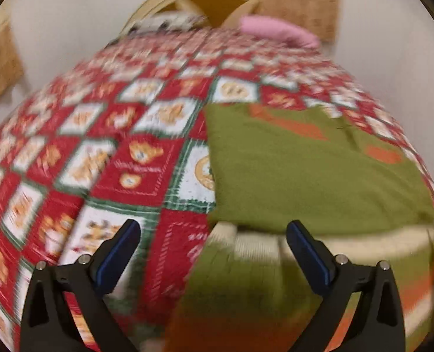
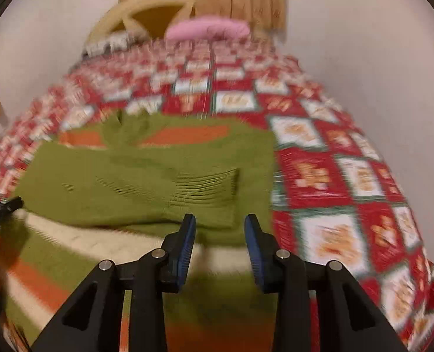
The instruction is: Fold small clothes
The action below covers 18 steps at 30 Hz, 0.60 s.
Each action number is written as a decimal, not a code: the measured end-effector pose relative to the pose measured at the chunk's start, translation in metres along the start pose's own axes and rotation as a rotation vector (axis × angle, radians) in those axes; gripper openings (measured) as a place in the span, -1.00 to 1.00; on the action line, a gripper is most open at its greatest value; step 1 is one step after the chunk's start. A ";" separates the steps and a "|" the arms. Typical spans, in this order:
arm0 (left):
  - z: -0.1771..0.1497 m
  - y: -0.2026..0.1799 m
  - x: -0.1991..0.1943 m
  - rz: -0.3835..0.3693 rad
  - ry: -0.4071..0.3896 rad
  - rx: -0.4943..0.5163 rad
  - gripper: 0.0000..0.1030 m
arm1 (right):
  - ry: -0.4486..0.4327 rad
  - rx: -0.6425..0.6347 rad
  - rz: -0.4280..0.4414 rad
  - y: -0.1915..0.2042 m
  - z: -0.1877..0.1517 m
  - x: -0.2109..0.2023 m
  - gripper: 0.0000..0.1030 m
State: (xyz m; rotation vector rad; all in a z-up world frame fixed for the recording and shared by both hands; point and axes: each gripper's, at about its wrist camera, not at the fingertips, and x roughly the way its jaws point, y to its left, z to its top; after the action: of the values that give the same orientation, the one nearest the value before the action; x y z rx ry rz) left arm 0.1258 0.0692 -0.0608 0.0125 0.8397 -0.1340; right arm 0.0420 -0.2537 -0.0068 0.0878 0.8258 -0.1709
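A green knit sweater (image 1: 304, 176) with orange and cream stripes lies on the red and white patterned bedspread (image 1: 146, 176). Its upper part is folded over, and a ribbed sleeve cuff (image 2: 205, 187) lies across the top. My left gripper (image 1: 214, 228) is open and empty above the sweater's near left edge. My right gripper (image 2: 219, 223) is open and empty just above the sweater's near right part, in front of the cuff. The sweater (image 2: 146, 176) fills the middle left of the right wrist view. The left gripper's finger (image 2: 3, 205) shows at that view's left edge. Both views are motion-blurred.
A pink folded cloth (image 2: 208, 29) and a black and white garment (image 1: 170, 23) lie at the far end of the bed by a cream curved headboard (image 2: 146, 3). White walls flank the bed. Bedspread (image 2: 348, 176) lies bare right of the sweater.
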 end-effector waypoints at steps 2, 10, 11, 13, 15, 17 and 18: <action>-0.016 0.012 -0.028 -0.057 -0.031 0.067 0.98 | -0.043 0.034 0.008 -0.020 -0.018 -0.044 -0.29; -0.095 0.059 -0.109 -0.205 -0.064 0.138 0.98 | -0.084 0.107 -0.036 -0.073 -0.106 -0.149 -0.10; -0.103 0.061 -0.113 -0.217 -0.063 0.141 0.98 | -0.071 0.118 -0.018 -0.076 -0.120 -0.158 -0.10; -0.122 0.063 -0.121 -0.246 -0.036 0.141 0.98 | -0.027 0.162 0.057 -0.079 -0.146 -0.167 -0.07; -0.132 0.064 -0.124 -0.284 -0.004 0.128 0.98 | 0.021 0.204 0.115 -0.078 -0.164 -0.167 -0.07; -0.142 0.061 -0.125 -0.302 0.016 0.115 0.98 | 0.076 0.207 0.146 -0.070 -0.183 -0.161 -0.07; -0.147 0.060 -0.125 -0.301 0.023 0.109 0.98 | 0.090 0.197 0.149 -0.066 -0.189 -0.159 -0.07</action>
State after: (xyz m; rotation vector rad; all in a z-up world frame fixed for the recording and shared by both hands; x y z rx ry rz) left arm -0.0581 0.1527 -0.0687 -0.0095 0.8526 -0.4631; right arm -0.2127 -0.2725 -0.0184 0.3431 0.8867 -0.1082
